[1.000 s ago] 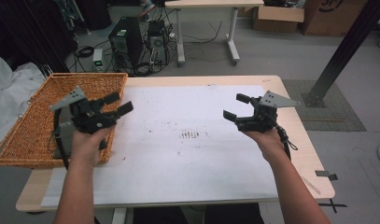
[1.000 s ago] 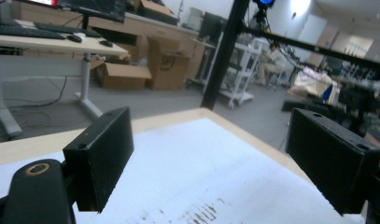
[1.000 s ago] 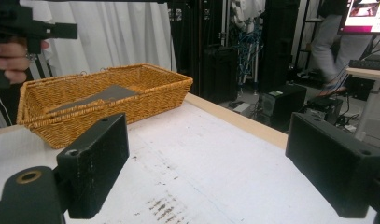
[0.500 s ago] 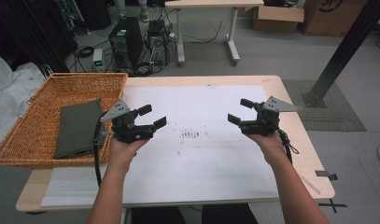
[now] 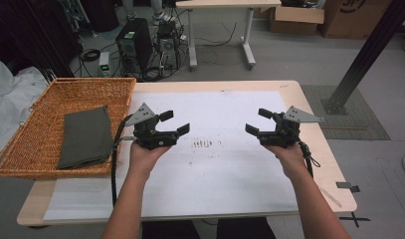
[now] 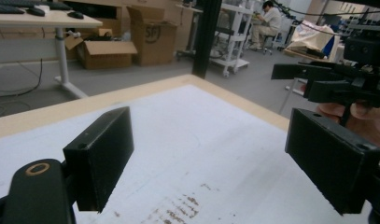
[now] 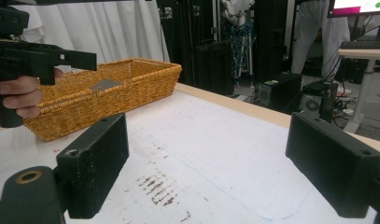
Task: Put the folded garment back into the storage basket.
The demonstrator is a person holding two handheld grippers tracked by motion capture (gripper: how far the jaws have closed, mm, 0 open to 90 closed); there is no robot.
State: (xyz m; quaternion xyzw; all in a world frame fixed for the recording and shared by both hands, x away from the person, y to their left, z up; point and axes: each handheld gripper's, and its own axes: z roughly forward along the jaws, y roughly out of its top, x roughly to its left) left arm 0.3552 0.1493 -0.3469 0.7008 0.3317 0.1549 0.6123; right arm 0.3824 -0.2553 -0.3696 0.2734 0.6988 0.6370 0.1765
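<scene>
Looking down in the high view: left gripper (image 5: pixel 173 123) is held above the white sheet (image 5: pixel 215 169) toward the table's left edge, jaws spread wide, nothing between them. Right gripper (image 5: pixel 257 121) is held toward the right edge, jaws likewise wide and empty. The two face each other, well apart. Wicker basket (image 5: pixel 38 149) sits at the table's left edge; folded dark cloth (image 5: pixel 84 137) lies flat inside it, near the basket's right wall, just beside the left gripper but not touched. Dark smudge marks (image 5: pixel 203 144) sit on the sheet between the grippers.

Left gripper view: both black jaws stand far apart, with bare white sheet (image 6: pixel 187 154) between them. Right gripper (image 6: pixel 290 91) appears at the right, held in the person's hand (image 6: pixel 360 116), above the far table edge.

Right gripper view: jaws stand wide apart over the sheet (image 7: pixel 211 154) and the smudge marks (image 7: pixel 157 189). Basket (image 7: pixel 113 95) rests at the far left corner; a grey patch of the cloth (image 7: pixel 105 84) shows over its rim. Left gripper (image 7: pixel 78 58) shows at the left in front of the basket.
</scene>
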